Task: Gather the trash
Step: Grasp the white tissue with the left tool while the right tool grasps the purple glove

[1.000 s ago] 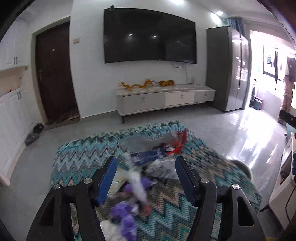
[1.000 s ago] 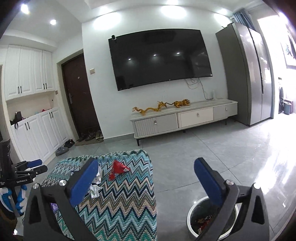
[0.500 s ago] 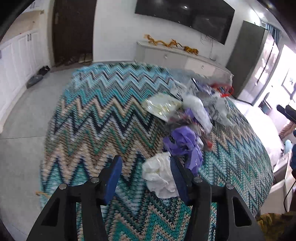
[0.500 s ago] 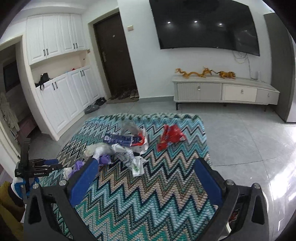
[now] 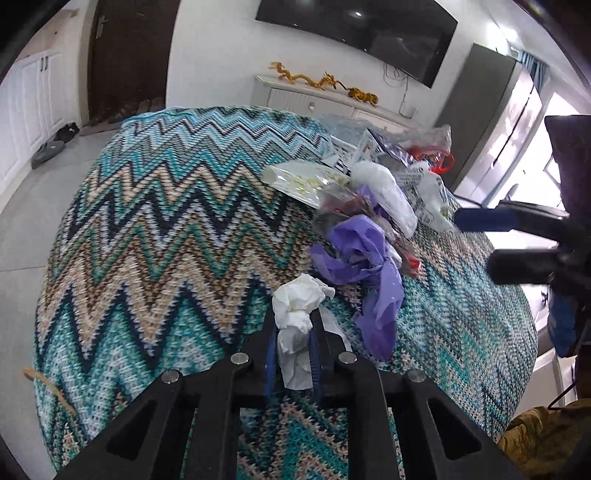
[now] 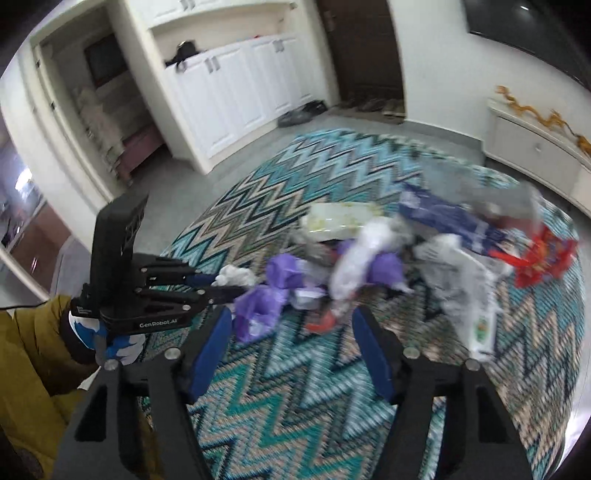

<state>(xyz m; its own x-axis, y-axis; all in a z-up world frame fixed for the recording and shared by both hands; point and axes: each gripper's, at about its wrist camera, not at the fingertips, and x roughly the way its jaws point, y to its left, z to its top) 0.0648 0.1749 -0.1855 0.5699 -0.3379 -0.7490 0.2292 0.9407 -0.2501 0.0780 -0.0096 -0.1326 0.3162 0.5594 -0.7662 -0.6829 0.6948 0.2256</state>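
Observation:
A pile of trash lies on the zigzag rug (image 5: 155, 229). My left gripper (image 5: 293, 325) is shut on a crumpled white tissue (image 5: 297, 306) at the near end of the pile. It also shows in the right wrist view (image 6: 221, 286), with the tissue (image 6: 236, 275) at its tips. Beside it lies a purple plastic bag (image 5: 362, 254), then white plastic wrappers (image 5: 388, 192), a yellowish packet (image 5: 303, 179) and a red wrapper (image 6: 543, 258). My right gripper (image 6: 291, 328) is open and empty, low over the rug, facing the purple bag (image 6: 258, 302).
A white TV cabinet (image 5: 314, 99) stands against the far wall under a wall-mounted TV (image 5: 354, 33). White cupboards (image 6: 236, 92), a dark door (image 5: 125, 55) and shoes (image 5: 51, 147) are to the left. A grey fridge (image 5: 491, 110) stands at right.
My left gripper has shut on the white tissue, which lay between its open jaws half a second ago. My right gripper has swung down and left toward the trash pile.

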